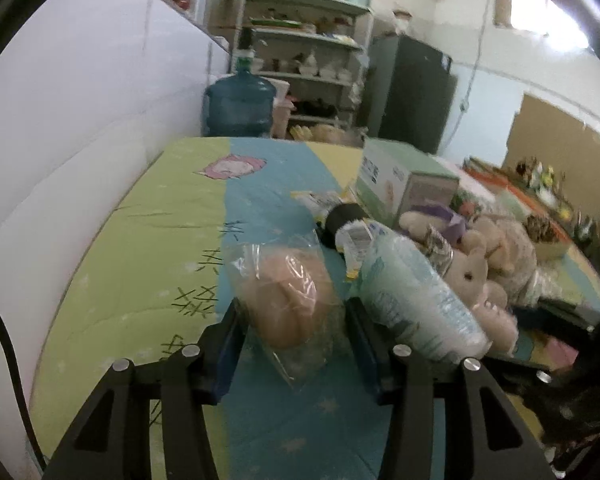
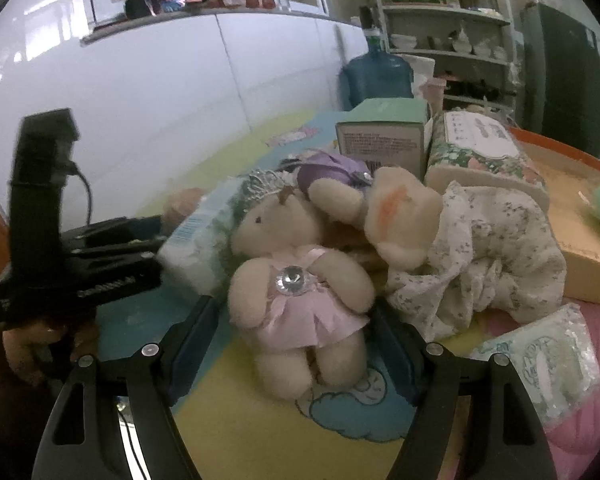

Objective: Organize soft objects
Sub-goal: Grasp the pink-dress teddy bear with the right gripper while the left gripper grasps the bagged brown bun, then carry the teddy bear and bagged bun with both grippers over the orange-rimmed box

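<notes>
Both wrist views close, angled down over bed (image 1: 148, 216); share water jug (image 1: 239, 102), shelves (image 2: 444, 20).

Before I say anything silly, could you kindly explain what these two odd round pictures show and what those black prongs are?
They are fisheye cameras, one on each hand-held pair of black tongs, looking along the prongs. In the left wrist view, the left tongs straddle a peach soft item in a clear plastic bag on the green, blue and yellow patterned bedsheet. In the right wrist view, the right tongs straddle a cream plush bear in a pink dress and tiara. Neither pair visibly squeezes yet.
</notes>
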{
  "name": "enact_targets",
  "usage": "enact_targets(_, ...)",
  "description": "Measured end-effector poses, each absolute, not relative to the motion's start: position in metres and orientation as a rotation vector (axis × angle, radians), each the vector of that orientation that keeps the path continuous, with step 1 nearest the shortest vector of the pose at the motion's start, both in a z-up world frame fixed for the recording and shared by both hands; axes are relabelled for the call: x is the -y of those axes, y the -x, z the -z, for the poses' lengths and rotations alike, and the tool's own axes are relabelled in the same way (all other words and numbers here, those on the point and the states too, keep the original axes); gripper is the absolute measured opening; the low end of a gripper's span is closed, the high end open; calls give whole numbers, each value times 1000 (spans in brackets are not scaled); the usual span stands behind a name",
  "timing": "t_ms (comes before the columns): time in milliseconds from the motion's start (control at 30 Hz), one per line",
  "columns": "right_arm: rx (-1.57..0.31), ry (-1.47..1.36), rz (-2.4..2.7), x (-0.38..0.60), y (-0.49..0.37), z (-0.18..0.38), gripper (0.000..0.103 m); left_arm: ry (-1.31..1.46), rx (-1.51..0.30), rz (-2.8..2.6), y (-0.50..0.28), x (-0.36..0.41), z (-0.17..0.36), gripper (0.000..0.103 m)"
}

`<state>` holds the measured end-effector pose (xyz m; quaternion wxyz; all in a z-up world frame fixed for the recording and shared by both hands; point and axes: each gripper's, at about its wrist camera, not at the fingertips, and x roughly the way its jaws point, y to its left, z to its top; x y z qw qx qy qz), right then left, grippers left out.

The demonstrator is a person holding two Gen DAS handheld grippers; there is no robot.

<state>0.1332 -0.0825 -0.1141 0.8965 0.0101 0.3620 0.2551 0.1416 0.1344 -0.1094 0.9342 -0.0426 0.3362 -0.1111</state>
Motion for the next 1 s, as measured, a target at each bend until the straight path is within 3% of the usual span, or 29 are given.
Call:
enact_targets(33, -755, -25, -530, 82, -135, 114, 53, 100, -679, 217, -139, -137, 109, 50)
enact_targets(200, -751, -60, -548, 87, -136, 114, 47, 136, -643, 168, -125, -146, 105, 50)
enact_targets(1000, -565, -117, -596, 116, -98, 61, 46, 119, -500, 135, -79, -111, 49, 50)
